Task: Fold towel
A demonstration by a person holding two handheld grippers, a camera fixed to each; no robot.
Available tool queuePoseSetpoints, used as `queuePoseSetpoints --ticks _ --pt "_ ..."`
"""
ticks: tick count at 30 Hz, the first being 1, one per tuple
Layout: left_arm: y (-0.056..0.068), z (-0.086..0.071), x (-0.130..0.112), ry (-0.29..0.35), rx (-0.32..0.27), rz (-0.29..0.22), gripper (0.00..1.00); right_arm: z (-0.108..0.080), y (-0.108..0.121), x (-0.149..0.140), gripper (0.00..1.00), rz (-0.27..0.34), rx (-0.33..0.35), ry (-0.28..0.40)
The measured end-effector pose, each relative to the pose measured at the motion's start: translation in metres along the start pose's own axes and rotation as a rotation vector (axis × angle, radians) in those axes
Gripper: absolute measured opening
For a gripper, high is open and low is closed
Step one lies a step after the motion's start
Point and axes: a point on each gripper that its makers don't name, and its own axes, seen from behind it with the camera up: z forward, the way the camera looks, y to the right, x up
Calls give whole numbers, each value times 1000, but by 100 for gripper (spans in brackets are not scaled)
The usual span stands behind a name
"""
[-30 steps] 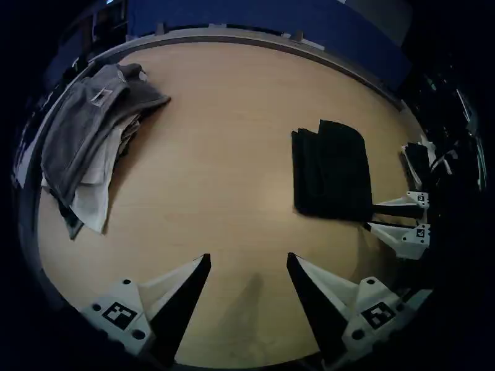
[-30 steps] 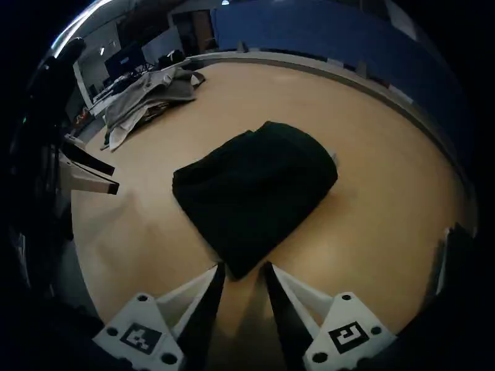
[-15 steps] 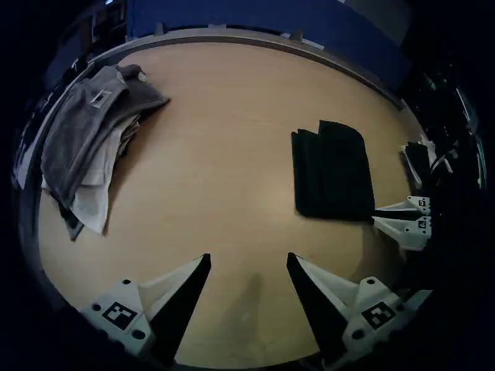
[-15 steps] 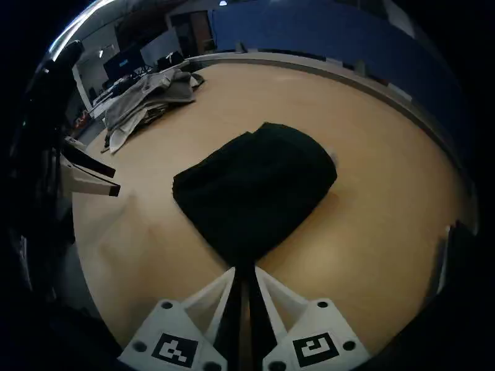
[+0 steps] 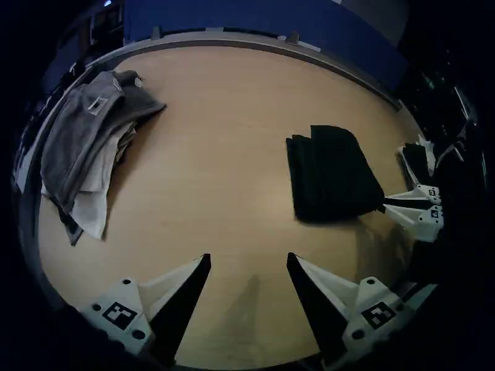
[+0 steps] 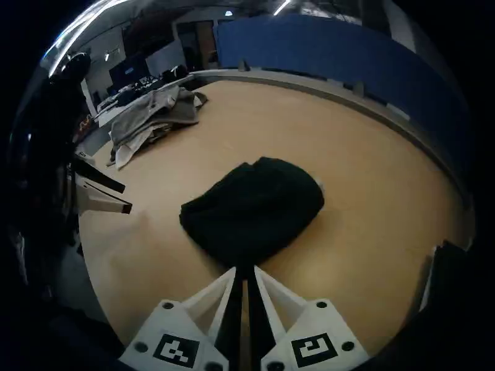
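A folded black towel lies on the round wooden table, right of centre in the left gripper view. My left gripper hovers open over bare wood, well short of the towel, with nothing between its fingers. My right gripper is shut on the near corner of the black towel, and that edge is raised a little off the table. In the left gripper view the right gripper reaches in from the right edge. The left gripper shows at the left of the right gripper view.
A heap of grey and white towels lies at the table's left edge, also seen as the heap far back in the right gripper view. A blue partition runs behind the table. Bare wood stretches between heap and black towel.
The right gripper went from open around the towel's near corner to shut on it, then drew back and up, lifting that edge. The left gripper stayed put.
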Motion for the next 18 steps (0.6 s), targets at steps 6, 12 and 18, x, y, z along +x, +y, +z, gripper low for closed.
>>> queuePoseSetpoints --ticks 6,12,18 --pt "1 -1 5 15 -1 2 91 -20 4 31 5 -44 2 51" --pt "1 -2 9 26 0 3 91 -46 4 64 5 -106 2 111" --pt "3 -3 13 40 -2 4 91 -73 3 95 5 -166 4 167"
